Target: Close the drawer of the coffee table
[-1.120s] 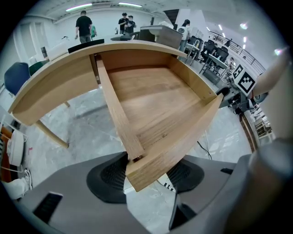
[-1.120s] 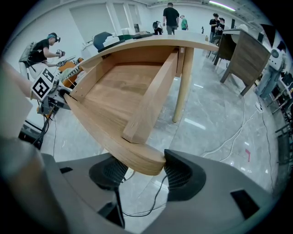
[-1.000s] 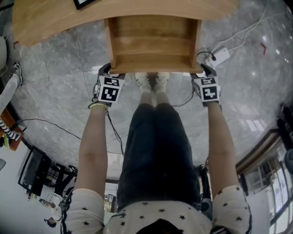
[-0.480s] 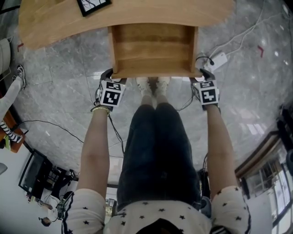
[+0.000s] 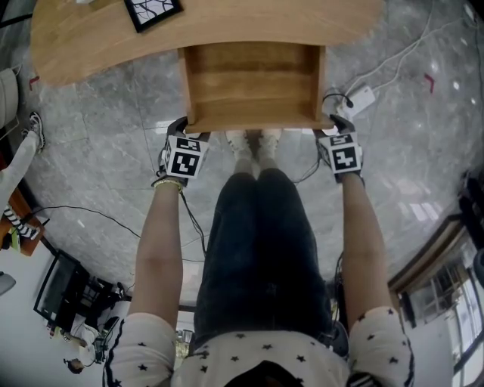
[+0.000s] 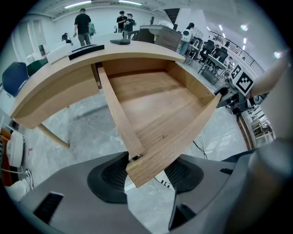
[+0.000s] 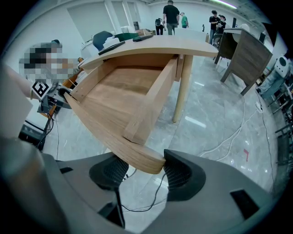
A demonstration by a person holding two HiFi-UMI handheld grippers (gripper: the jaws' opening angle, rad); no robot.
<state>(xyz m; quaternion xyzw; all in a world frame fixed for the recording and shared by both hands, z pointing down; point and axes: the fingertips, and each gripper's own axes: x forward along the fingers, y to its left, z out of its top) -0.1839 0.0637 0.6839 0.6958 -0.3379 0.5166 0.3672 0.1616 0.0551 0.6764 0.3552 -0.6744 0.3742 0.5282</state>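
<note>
White power strip (image 5: pixel 361 97), black cable (image 5: pixel 76 205), marble floor (image 5: pixel 98 106)

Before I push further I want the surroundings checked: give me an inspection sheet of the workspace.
Surface: wooden coffee table.
Job's things: drawer pulled out, empty.
Clutter: black-framed panel on the tabletop.
Grippers: left gripper closed on the drawer's left front corner; right gripper closed on the right front corner.
Cables: white power strip and white cable on the floor right of the drawer; black cable on the left.
Surroundings: grey marble floor; people standing beyond the table; the person's shoes below the drawer front.
</note>
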